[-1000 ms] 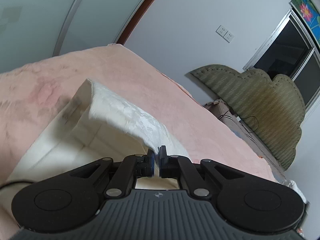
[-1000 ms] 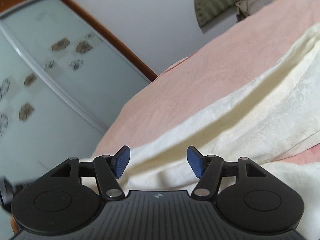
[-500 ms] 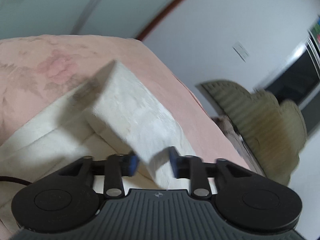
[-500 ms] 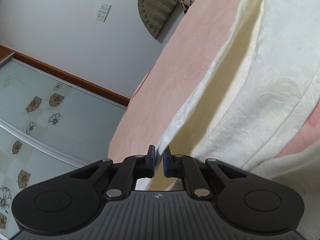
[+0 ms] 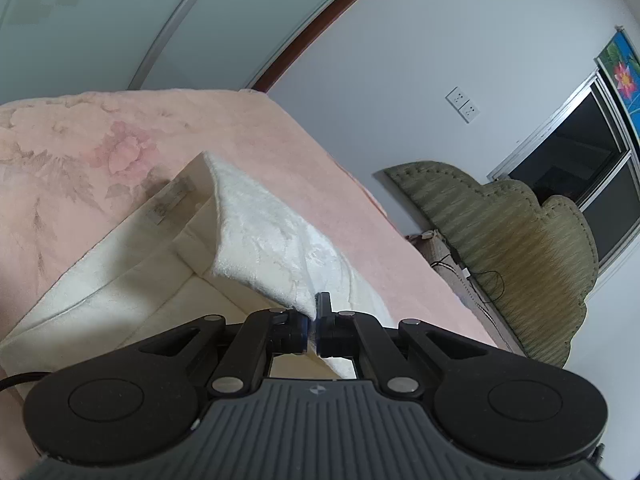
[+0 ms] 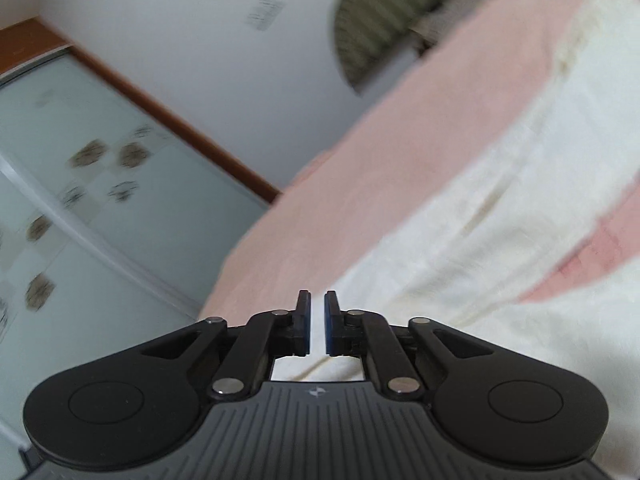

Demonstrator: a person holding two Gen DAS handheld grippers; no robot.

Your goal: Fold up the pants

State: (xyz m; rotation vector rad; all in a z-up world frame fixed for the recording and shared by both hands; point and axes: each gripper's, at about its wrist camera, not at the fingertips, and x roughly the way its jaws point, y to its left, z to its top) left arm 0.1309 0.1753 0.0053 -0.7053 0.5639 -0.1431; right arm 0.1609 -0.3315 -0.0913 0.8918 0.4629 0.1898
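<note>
Cream pants (image 5: 260,240) lie on the pink floral blanket (image 5: 120,140). One edge of them is raised into a ridge that runs straight to my left gripper (image 5: 314,312). Its jaws are closing tight on that fold, and the pads pinch the cloth. In the blurred right wrist view the pants (image 6: 480,240) stretch away to the right over the blanket (image 6: 380,160). My right gripper (image 6: 317,304) is shut to a thin slit at the near edge of the cloth, with pale fabric in the slit and under the fingers.
A green padded headboard (image 5: 512,248) leans on the wall past the bed's far edge, with a dark window (image 5: 580,152) beside it. Frosted sliding doors (image 6: 80,200) stand behind the bed. A black cable (image 5: 16,380) lies at the left.
The left gripper let go of the fold, then pinched it again a little lower. The right gripper went from wide open to shut on the pants' edge, and its view swung.
</note>
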